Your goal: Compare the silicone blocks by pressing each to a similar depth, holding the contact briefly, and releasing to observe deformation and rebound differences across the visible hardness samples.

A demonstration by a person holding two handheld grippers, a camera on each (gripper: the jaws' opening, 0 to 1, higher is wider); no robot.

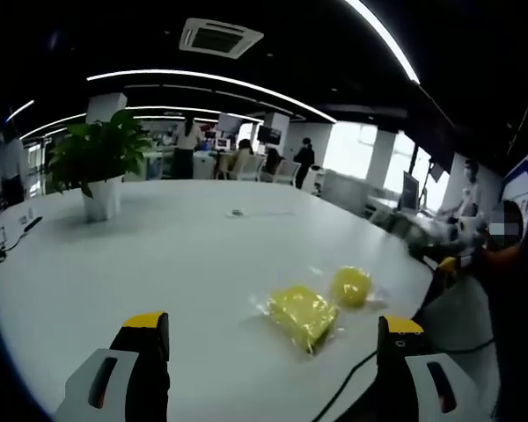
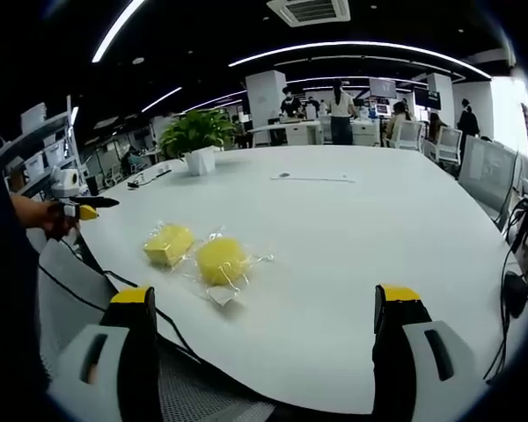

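Both pairs of tongs, left tongs [image 1: 273,330] and right tongs [image 2: 264,299], rise at the bottom of their views with jaws wide apart, holding nothing, well back from the samples. I see the square yellow block [image 1: 303,313] and the round yellow block [image 1: 351,285], both bagged, lying side by side at centre frame on the white bench [image 1: 176,255], near its edge, I judge for easy reach. No pressing has begun. A potted plant [image 1: 99,167] stands upper left.

Dim ceiling, bright white surface under strip lights.
Long ceiling light strips [image 1: 202,81] and far windows [image 1: 352,149] light the room; the surface [image 2: 352,237] glares pale, with faint shadows. Both views are soft, slightly blurred, and fisheye bending curves the lines near the edges; far people are indistinct.
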